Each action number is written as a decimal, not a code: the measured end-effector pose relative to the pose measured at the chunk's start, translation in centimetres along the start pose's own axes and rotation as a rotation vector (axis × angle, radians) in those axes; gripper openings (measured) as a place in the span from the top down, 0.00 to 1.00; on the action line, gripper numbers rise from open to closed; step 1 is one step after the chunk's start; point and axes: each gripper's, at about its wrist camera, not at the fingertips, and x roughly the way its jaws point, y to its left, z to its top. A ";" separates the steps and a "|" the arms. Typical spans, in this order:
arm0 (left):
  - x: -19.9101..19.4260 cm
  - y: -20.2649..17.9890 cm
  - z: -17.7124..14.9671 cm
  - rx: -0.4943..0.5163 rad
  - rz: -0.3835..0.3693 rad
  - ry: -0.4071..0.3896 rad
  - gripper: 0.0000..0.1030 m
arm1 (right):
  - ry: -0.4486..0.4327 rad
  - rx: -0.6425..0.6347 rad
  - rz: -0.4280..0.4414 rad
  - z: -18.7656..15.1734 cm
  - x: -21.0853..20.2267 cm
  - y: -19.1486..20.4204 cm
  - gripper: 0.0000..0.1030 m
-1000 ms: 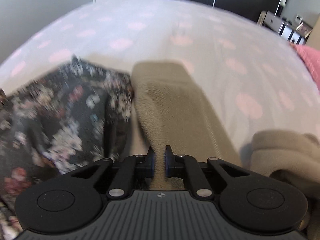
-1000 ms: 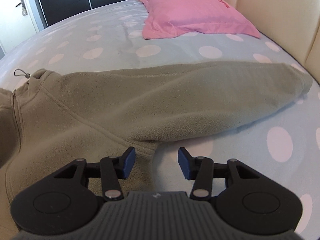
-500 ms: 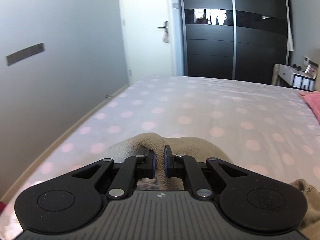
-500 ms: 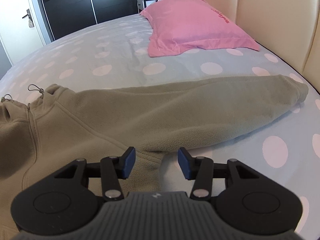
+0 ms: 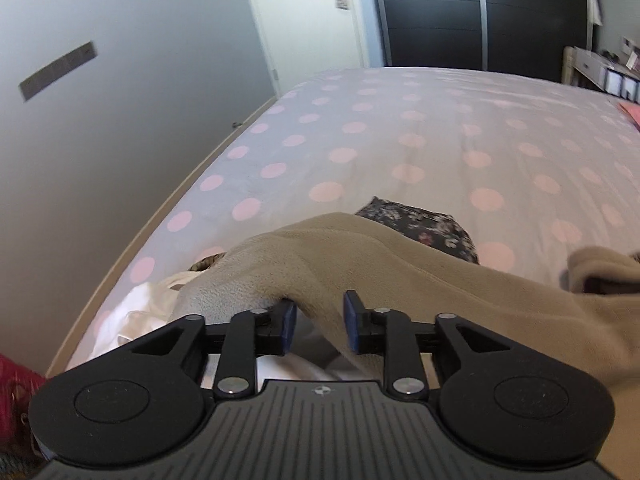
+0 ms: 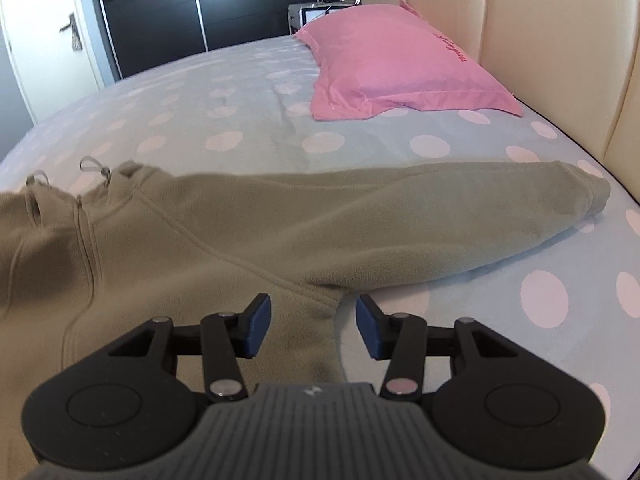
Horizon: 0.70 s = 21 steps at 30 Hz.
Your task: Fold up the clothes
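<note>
A beige fleece jacket lies flat on the polka-dot bed, zip and collar at the left, one sleeve stretched right toward the headboard. My right gripper hovers open over the armpit seam, holding nothing. In the left wrist view the jacket's other sleeve is lifted and bunched. It drapes down between the fingers of my left gripper, whose jaws are opening. The blue pads stand apart and do not press the cloth.
A dark floral garment lies behind the lifted sleeve. White cloth and a red item lie by the bed's left edge. A pink pillow rests against the cream headboard. Beyond the bed stands a black wardrobe.
My left gripper rose with the sleeve pinched, away from beside the floral garment, and its jaws have now parted. The right gripper lifted slightly and stayed open.
</note>
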 end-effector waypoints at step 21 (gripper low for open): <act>-8.3 -13.9 -13.7 0.349 -0.434 0.002 0.59 | 0.343 0.038 0.090 -7.1 -2.0 -2.4 0.49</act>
